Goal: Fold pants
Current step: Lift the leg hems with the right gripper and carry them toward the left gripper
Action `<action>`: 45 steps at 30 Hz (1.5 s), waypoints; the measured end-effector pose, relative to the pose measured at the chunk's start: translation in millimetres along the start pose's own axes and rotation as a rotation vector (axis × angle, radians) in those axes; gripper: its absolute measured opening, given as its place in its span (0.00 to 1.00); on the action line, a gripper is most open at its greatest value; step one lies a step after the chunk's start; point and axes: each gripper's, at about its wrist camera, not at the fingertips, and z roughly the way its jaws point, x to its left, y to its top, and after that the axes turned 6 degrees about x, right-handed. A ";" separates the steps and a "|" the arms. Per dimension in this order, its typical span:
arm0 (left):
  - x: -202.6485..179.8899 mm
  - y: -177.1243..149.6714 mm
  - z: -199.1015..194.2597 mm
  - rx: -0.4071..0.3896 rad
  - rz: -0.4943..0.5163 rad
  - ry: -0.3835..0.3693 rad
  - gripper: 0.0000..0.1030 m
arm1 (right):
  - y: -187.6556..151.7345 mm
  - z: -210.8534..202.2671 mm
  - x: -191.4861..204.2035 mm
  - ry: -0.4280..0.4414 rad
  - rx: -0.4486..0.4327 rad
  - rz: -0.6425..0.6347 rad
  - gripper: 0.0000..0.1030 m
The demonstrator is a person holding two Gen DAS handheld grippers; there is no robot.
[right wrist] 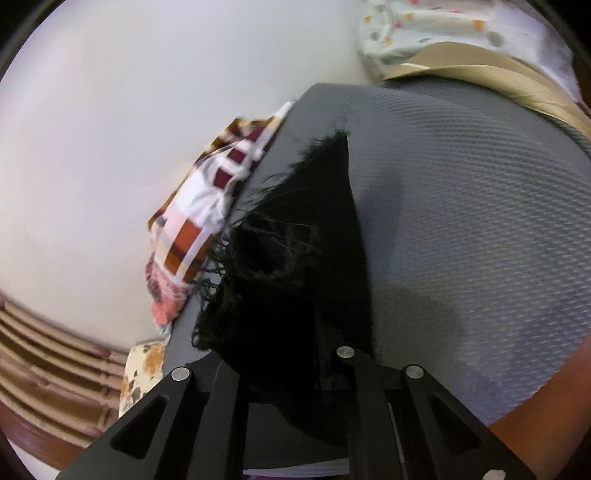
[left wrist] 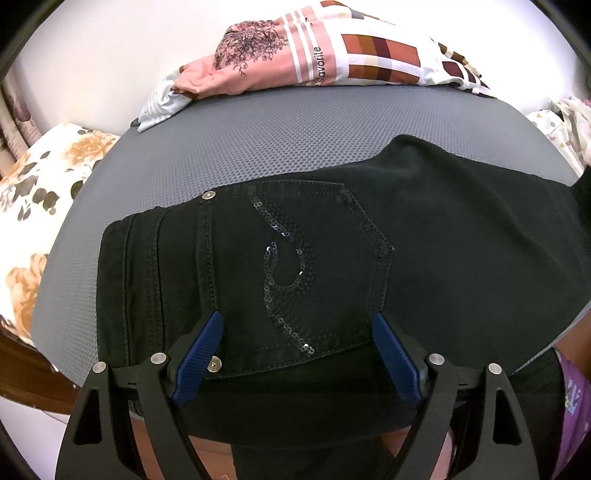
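Black pants [left wrist: 295, 240] lie flat on a grey textured mat [left wrist: 258, 129], waistband to the left and a sequined back pocket facing up. My left gripper [left wrist: 295, 321] hovers over the near edge of that pocket, open, with its blue pads [left wrist: 201, 347] set wide on either side and not pressing the cloth. In the right wrist view the frayed hem of a pant leg [right wrist: 295, 240] hangs raised above the mat [right wrist: 461, 221]. My right gripper [right wrist: 291, 354] is shut on that hem, and the black fabric hides its fingertips.
A pink and checked cloth pile [left wrist: 314, 55] lies at the mat's far edge, seen too as checked cloth [right wrist: 199, 221]. A floral cloth [left wrist: 44, 184] sits left of the mat. A beige cloth [right wrist: 480, 74] and a dotted white one [right wrist: 424, 26] lie beyond it.
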 end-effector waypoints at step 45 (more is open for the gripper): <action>-3.4 -1.3 8.3 0.021 0.014 -0.006 0.87 | -191.8 195.3 174.2 0.094 0.538 -0.488 0.11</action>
